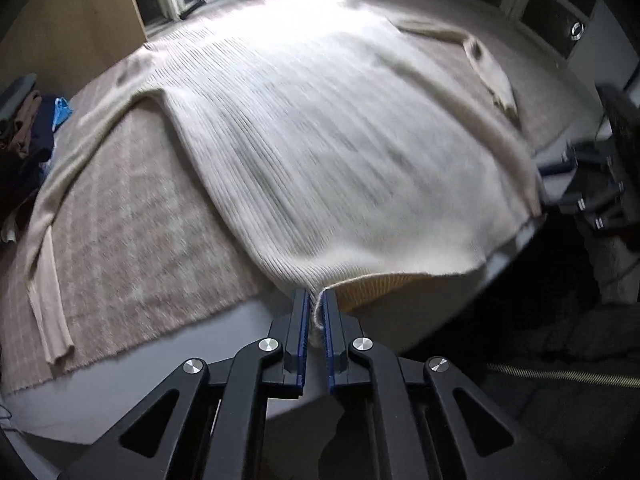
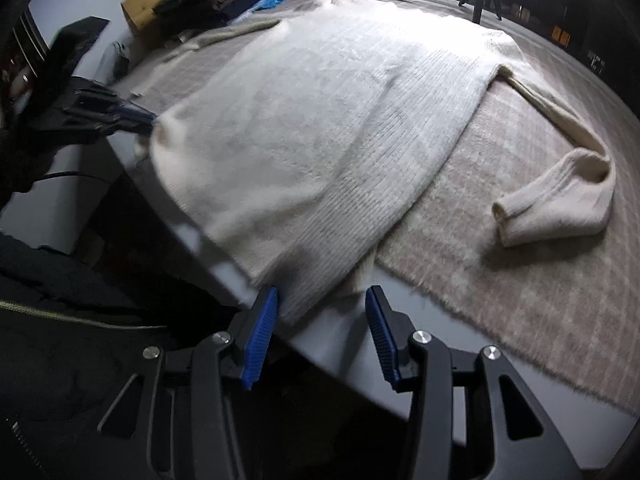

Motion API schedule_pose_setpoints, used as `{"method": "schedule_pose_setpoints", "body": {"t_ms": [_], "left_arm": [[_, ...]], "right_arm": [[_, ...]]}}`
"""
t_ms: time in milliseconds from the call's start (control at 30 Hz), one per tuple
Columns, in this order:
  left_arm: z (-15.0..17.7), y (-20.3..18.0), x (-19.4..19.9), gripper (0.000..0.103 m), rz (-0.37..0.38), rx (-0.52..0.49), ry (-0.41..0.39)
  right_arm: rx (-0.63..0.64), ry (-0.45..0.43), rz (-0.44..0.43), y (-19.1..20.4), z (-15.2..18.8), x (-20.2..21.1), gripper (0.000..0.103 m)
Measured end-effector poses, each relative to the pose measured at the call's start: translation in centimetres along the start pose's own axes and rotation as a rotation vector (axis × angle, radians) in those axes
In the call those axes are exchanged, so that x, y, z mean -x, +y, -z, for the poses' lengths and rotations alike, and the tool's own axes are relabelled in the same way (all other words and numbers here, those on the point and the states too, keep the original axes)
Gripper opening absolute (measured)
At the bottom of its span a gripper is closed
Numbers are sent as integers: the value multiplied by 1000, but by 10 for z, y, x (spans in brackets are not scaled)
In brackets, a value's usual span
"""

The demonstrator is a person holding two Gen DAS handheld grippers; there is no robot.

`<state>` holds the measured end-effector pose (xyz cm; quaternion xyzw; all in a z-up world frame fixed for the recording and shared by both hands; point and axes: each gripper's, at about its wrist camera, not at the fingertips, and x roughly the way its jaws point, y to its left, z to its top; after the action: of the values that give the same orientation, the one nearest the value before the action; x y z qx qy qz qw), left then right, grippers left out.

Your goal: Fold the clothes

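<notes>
so your left gripper (image 1: 316, 312) pinches the soft, floppy sweater (image 1: 320, 140) hem; right gripper (image 2: 322, 320) straddles it unclamped, so grip there.

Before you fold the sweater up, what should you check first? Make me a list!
1. Left gripper has the sweater hem: ok, jaws shut on it.
2. Right gripper has its hem corner: not ok, jaws stand apart with the knit between them, not pinched.
3. Sweater body lies flat on the blanket: ok, no big bunches.
4. Sleeve on the left gripper's side is straight: ok, it lies stretched out.
5. Sleeve on the right gripper's side is straight: not ok, its cuff end is doubled over.
6. Room beyond the collar to fold onto: cannot tell.
</notes>
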<state>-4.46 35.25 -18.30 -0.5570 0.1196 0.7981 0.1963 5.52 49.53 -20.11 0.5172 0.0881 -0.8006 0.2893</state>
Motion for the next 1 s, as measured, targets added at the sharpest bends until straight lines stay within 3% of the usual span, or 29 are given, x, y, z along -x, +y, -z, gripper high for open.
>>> {"method": "schedule_pose_setpoints", "body": {"t_ms": [67,233,367,400,500,533,667,800,900,1000], "left_arm": [[-4,6,4,2,6,18,-8],[24,24,-3,3,7,57,13],[35,12,-3,6,38,36,18],[40,10,1,12,51,35,16],[58,2,10,28,75,21,32],[63,-1,9,29,74,15,44],[66,-8,0,29,51,26,58],[58,-26,-6,29,19,-49,32],[55,-43,-10,29,-14,-126,23],[53,-47,-14,27,-20,-143,24]], "right_arm": [[1,-23,-26,2,6,9,47],[31,-26,32,7,5,-2,47],[54,-28,59,10,1,-8,47],[58,-37,62,10,1,-7,44],[-18,-51,40,-6,-3,-7,13],[-57,-61,24,-13,-4,-6,10],[-137,-123,-32,-28,-11,4,9],[-225,-198,-104,-42,-24,27,8],[-265,-242,-115,-51,-34,43,8],[-249,-252,-88,-48,-42,48,8]]}}
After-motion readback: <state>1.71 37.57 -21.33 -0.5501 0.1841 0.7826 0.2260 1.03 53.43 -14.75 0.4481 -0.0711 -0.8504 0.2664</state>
